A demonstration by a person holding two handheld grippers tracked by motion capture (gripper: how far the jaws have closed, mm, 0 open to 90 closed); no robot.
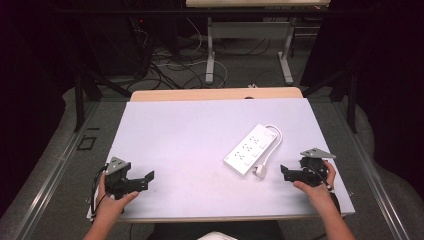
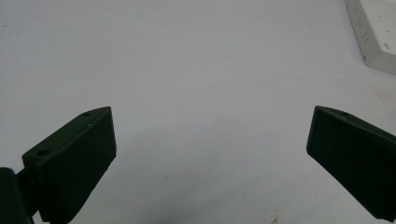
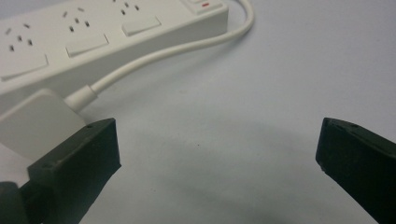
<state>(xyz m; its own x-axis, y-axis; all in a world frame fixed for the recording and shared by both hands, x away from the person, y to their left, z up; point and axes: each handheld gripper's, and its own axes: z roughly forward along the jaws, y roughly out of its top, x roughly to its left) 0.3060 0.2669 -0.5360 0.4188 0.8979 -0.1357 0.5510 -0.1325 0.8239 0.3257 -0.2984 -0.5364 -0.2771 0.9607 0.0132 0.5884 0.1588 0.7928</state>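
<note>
Right now your left gripper [image 1: 142, 181] sits at lower left, jaws spread and empty, well apart from the white power strip [image 1: 247, 150]. That strip lies diagonally at centre right, its plug [image 1: 260, 171] at the lower end, just left of your right gripper [image 1: 285, 172], jaws also spread.

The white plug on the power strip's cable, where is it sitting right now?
In the high view the plug lies on the table right of centre, at the near end of the power strip, just left of the open right gripper.
</note>
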